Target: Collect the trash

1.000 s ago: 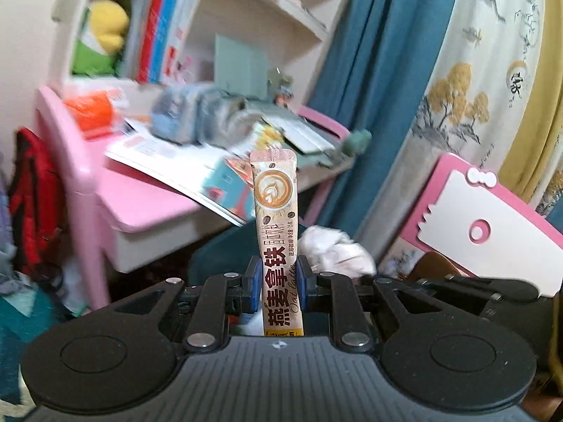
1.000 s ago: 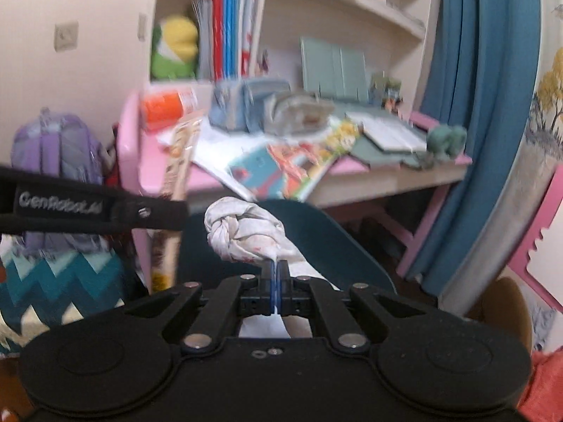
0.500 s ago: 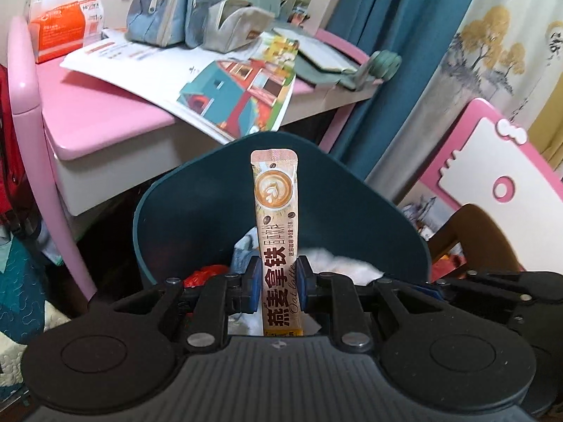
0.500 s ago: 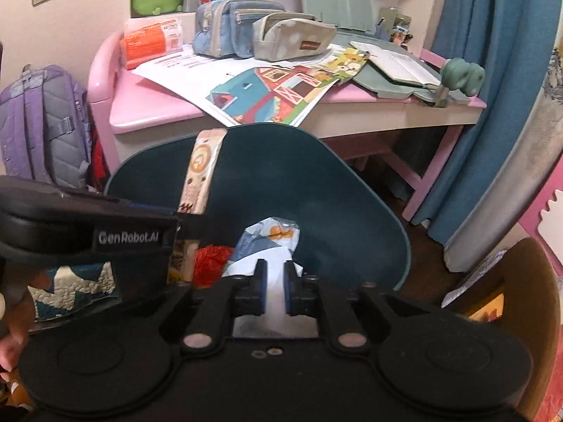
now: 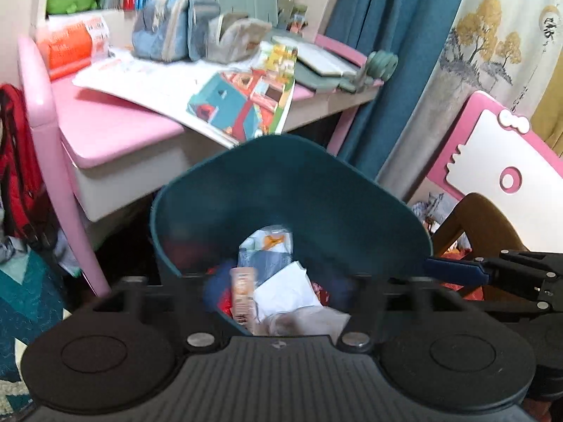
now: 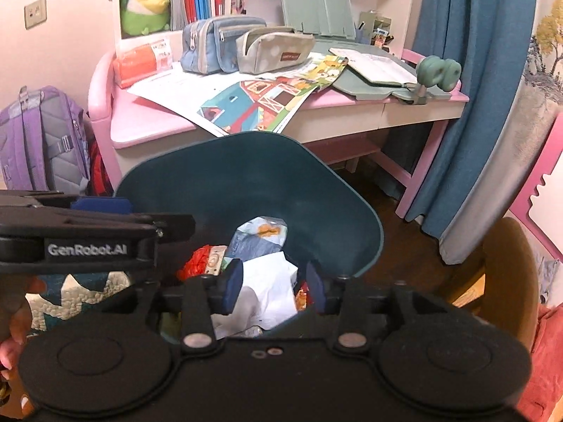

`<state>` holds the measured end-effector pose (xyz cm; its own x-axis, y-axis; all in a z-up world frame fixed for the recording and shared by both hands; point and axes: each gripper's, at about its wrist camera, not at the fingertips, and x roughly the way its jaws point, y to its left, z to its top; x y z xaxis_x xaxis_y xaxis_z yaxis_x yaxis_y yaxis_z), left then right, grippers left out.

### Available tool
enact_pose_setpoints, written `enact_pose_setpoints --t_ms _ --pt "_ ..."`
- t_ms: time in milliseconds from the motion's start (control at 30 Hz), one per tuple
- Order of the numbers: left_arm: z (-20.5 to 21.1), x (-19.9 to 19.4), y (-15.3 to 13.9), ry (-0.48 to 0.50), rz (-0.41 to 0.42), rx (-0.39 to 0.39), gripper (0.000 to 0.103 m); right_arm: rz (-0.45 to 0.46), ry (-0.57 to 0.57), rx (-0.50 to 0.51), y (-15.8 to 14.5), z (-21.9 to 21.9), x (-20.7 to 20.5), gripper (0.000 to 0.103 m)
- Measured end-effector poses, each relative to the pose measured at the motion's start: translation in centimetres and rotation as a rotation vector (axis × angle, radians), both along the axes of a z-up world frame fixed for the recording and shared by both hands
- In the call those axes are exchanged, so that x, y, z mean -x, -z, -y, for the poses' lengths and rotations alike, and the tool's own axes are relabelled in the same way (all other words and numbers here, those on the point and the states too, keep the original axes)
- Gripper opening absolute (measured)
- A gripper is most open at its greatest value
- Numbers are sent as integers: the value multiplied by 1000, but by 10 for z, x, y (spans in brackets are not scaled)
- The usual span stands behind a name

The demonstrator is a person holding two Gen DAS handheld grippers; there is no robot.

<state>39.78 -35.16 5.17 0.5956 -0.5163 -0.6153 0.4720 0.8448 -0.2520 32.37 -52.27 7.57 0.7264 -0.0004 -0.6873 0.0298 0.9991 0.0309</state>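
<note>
Left wrist view first: the left gripper (image 5: 279, 288) hangs right over the mouth of the teal bin (image 5: 316, 190), jaws swinging apart with nothing pinched between them. That makes sense as a drop position, since anything let go there lands inside instead of on the floor. The coffee stick sachet (image 5: 242, 293) is down in the bin near the near-left wall, lying on the other rubbish, slightly blurred, looking free of the pads. It's a slim tan packet with a latte-art print at the top end. Beside it sits crumpled white paper (image 5: 285, 292), and a blue-and-white wrapper (image 5: 267, 246) lies toward the far wall. The other gripper pokes in from the right edge, level with the rim.

Right wrist view: the right gripper (image 6: 272, 286) is also parked above the bin's near edge, jaws opening too, with nothing clamped. The white tissue wad (image 6: 265, 292) shows in the gap between them but lies down in the pile, not touched by either pad. Something red and crinkly (image 6: 197, 258) sits at the left wall. Both loads look delivered, I'd say.
</note>
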Motion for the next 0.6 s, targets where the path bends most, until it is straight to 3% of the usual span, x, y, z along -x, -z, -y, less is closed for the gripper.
enact_pose_setpoints --t_ms 600 --pt "-50 84 -41 13 129 46 81 157 -58 -59 -40 -22 88 54"
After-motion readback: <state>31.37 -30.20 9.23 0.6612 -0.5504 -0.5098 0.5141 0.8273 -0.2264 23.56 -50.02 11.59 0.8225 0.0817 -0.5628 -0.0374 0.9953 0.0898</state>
